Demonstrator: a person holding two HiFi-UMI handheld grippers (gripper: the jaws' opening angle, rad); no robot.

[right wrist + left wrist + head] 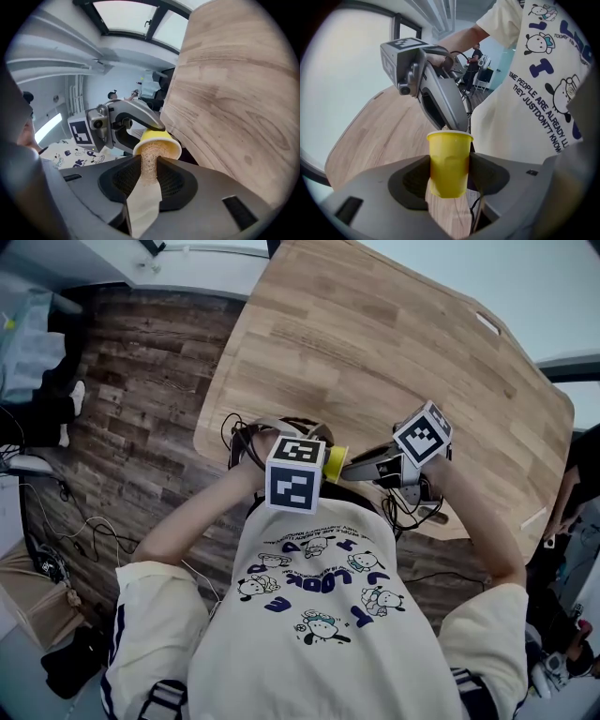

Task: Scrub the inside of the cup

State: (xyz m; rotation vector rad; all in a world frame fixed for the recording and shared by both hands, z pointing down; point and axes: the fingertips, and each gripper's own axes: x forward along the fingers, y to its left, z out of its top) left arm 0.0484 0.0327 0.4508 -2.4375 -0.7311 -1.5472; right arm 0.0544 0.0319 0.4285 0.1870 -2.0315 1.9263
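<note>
Left gripper [450, 177] jaws stand wide, clamped on the sides of the yellow cup [449, 154]. Right gripper [149, 180] jaws pinch a fibrous scrubber [149, 164], its tip in the cup's mouth. Both point at each other, close before the chest, over the table's [375, 343] near edge.

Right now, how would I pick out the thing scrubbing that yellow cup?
Find the pale wooden table; at its near edge, the right gripper clamps a tan, fibrous scrubbing pad whose tip pokes into the mouth of the small yellow cup. It is the only rough, straw-coloured thing there.
</note>
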